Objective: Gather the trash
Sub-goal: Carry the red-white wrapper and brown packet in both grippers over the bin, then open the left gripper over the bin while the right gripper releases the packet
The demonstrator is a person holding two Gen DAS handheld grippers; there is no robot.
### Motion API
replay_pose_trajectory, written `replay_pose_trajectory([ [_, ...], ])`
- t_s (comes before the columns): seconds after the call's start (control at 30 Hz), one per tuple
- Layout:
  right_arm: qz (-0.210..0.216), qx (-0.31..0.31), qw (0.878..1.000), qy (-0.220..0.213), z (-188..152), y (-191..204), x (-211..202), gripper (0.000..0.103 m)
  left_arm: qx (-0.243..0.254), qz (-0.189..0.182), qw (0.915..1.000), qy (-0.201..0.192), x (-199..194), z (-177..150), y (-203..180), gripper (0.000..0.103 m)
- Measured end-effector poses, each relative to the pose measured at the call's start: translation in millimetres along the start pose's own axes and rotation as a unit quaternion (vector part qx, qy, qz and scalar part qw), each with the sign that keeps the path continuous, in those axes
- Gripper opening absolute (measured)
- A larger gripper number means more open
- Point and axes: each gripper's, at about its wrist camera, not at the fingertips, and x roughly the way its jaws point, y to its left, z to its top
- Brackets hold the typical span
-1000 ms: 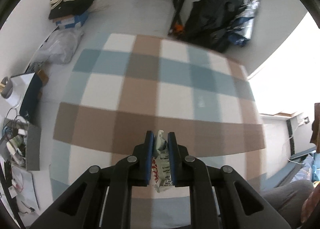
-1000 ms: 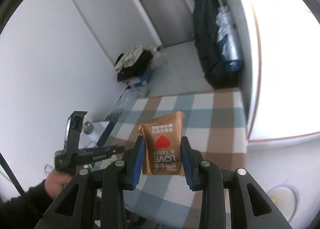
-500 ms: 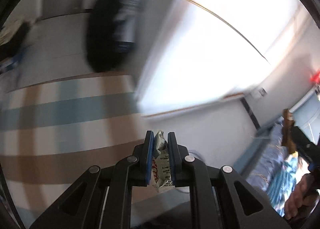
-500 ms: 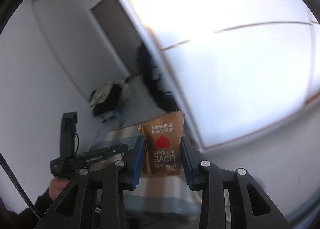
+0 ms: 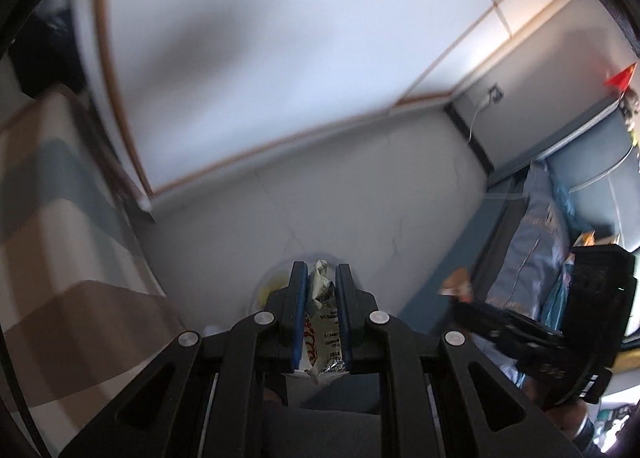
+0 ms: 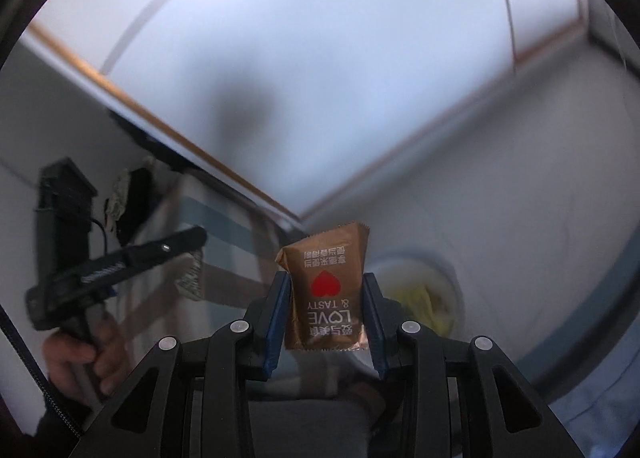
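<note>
Wrappers held in both tools. Left gripper (image 5: 320, 278) is clamped narrow on a crumpled white wrapper (image 5: 321, 328), pinched upright between its blue pads. Ahead of and below its fingertips lies a pale round bin (image 5: 268, 286), blurred. Right gripper (image 6: 325, 290) grips a brown snack packet (image 6: 326, 290) printed with a red heart, jaws set wider, packet upright. Just right of that tool sits the round white bin (image 6: 452, 278), yellowish contents visible

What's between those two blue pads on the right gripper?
A brown snack wrapper with a red heart, pinched in the right gripper, seen in the right wrist view.
</note>
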Motion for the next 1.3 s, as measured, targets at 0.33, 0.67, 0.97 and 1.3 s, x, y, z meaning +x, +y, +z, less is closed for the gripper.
replay_pose_trajectory([
  [0.33,0.005,0.075,0.992,0.099,-14.2,-59.4,101.5,0.041,-0.020,0.008,0.9954,0.093,75.4,-0.9,4.5,0.010],
  [0.67,0.014,0.117,0.985,0.122,-31.6,-87.6,114.6,0.069,-0.019,0.017,0.9907,0.134,104.5,2.2,-3.8,0.010],
  [0.97,-0.001,0.130,0.988,0.089,-33.6,-101.4,87.0,0.078,-0.002,0.026,0.9884,0.150,116.2,-0.2,-15.3,0.010],
  [1.3,-0.015,0.132,0.990,0.054,-29.7,-100.4,58.7,0.078,0.014,0.039,0.9839,0.174,120.0,-3.9,-20.0,0.016],
])
